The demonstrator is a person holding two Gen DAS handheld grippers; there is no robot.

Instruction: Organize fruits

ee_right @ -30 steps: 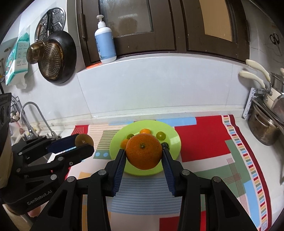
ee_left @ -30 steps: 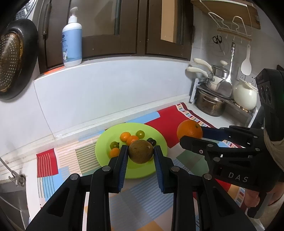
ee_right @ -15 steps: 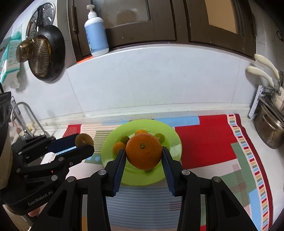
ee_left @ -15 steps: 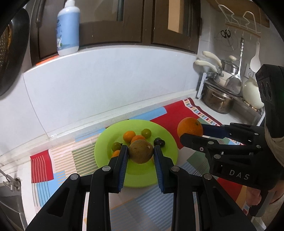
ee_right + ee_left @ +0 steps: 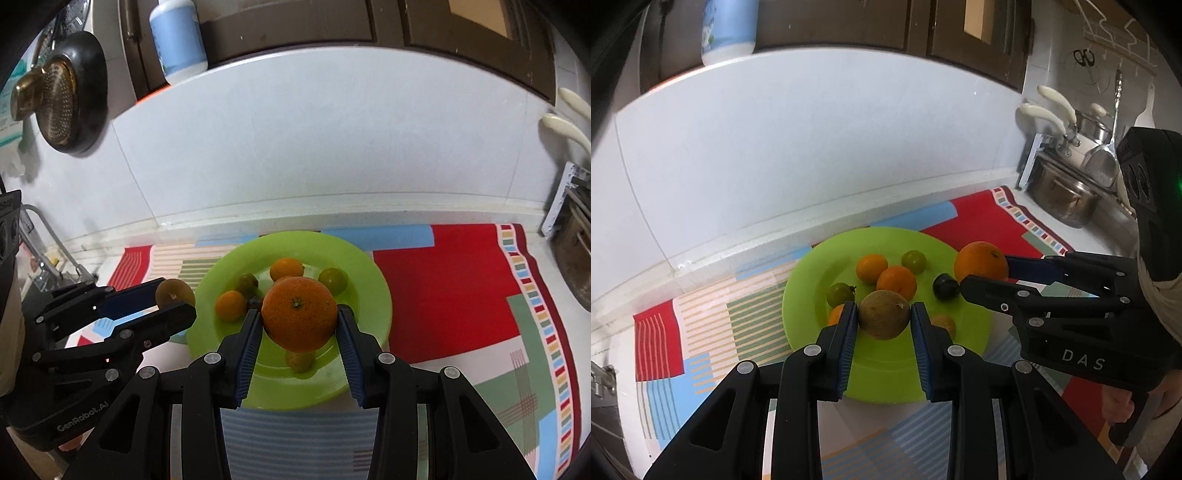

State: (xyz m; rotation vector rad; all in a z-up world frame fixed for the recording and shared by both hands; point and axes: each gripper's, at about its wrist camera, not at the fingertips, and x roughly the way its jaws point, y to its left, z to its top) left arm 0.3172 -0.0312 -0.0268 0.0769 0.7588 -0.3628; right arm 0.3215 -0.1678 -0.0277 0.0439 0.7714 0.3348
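Note:
A green plate [image 5: 886, 384] [image 5: 373, 295] lies on a patterned mat and holds several small orange, green and dark fruits. My left gripper [image 5: 884, 317] is shut on a brown round fruit [image 5: 884, 314] and holds it above the plate's near left part. My right gripper [image 5: 300, 325] is shut on a large orange [image 5: 300, 314] and holds it above the plate's middle. In the left wrist view the right gripper [image 5: 982, 275] with the orange [image 5: 980, 261] hangs over the plate's right rim. In the right wrist view the left gripper [image 5: 173, 297] holds the brown fruit [image 5: 174, 292] at the plate's left rim.
A patterned mat [image 5: 443, 280] covers the counter. A white tiled wall [image 5: 295, 155] rises behind it, with a soap bottle [image 5: 179, 37] on the ledge. Pots [image 5: 1067, 192] stand at the right. A faucet [image 5: 48, 243] and a hanging strainer [image 5: 59, 96] are at the left.
Both grippers have moved forward and down over the green plate, each still holding its fruit. The plate now looks larger and closer in both views.

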